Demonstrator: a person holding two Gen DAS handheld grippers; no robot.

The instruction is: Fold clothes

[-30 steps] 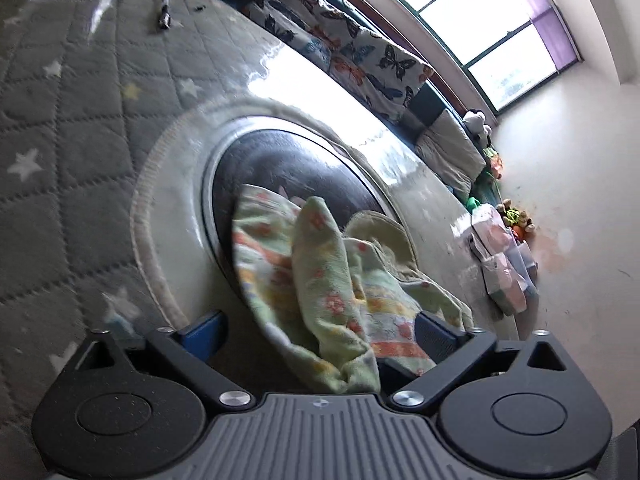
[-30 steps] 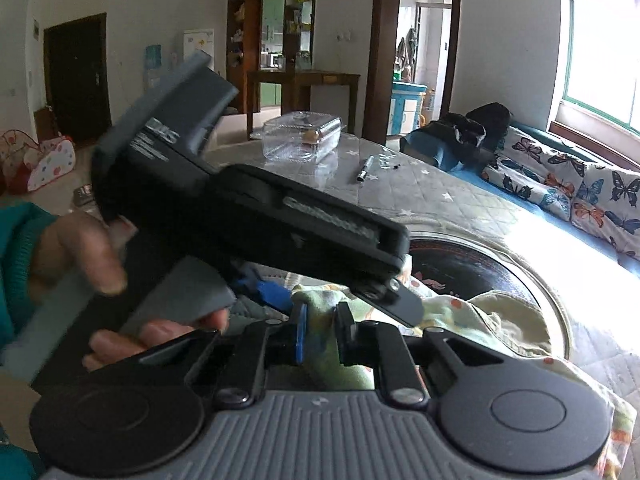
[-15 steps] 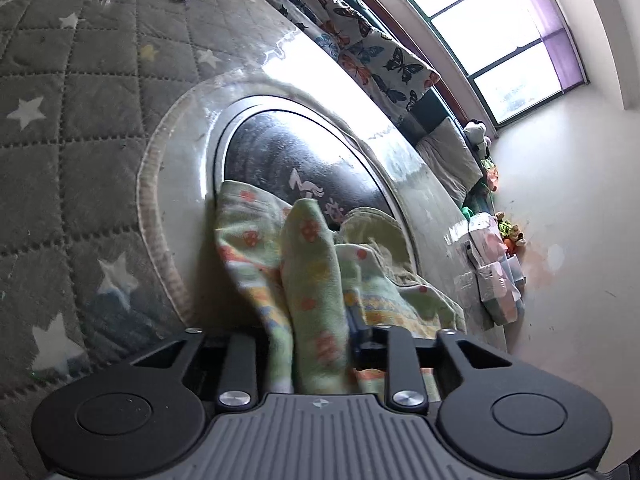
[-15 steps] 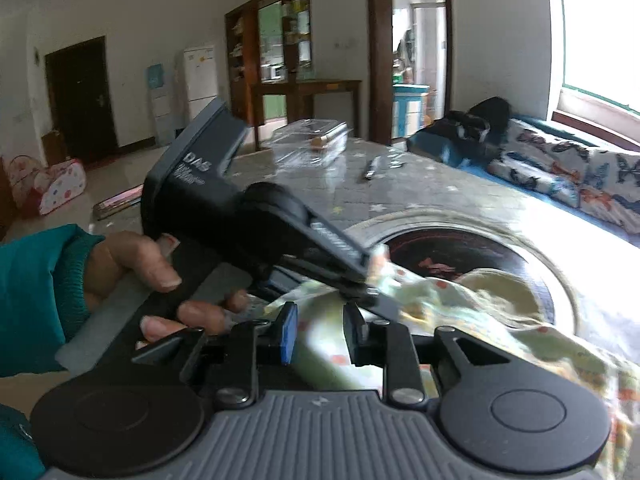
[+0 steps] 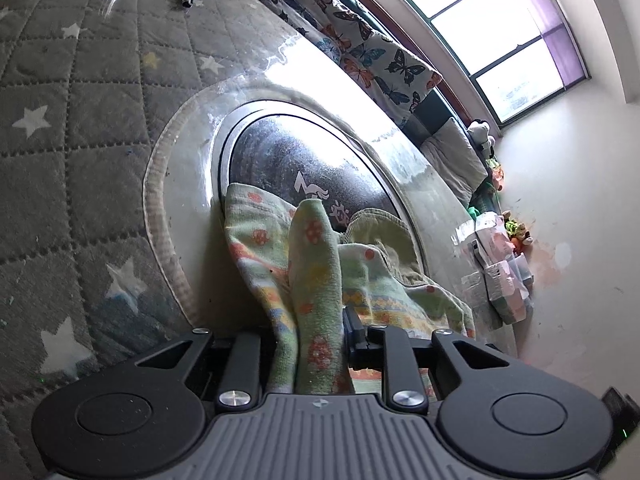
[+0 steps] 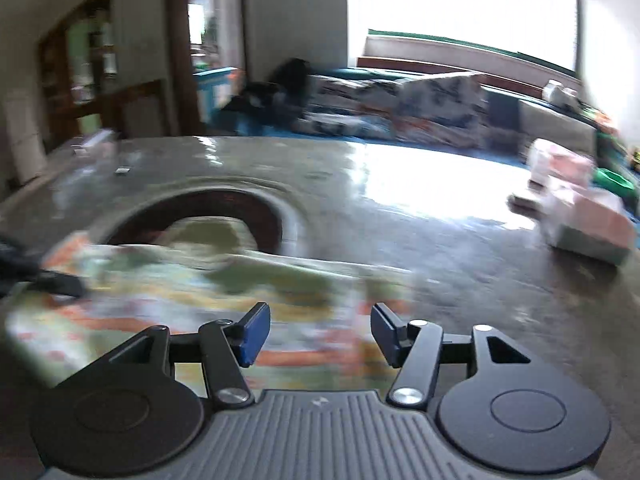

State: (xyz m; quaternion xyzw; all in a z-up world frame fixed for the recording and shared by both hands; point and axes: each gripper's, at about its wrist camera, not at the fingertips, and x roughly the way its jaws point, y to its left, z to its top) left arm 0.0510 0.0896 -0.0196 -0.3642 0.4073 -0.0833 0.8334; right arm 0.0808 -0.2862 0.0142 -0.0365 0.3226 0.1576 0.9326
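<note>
While the quilted worktop [image 5: 60, 152] carries it, the flowered green garment [image 5: 276, 248] lies partly over the dark round inset [image 5: 288, 160] mid-worktop; soft and light, it looks best taken at an edge or corner. The left hand-held gripper [image 5: 316, 340] is clamped on a fold. The right hand-held gripper [image 6: 318, 332], pinched together before, now stands apart and empty.

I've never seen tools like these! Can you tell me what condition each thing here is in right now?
Left gripper: shut on the cloth.
Right gripper: open, holding nothing, above the cloth.
Green floral patterned cloth: bunched, partly lying over the disc.
Round dark glass disc in the table: partly covered.
Grey quilted star-print table cover: spread flat.
</note>
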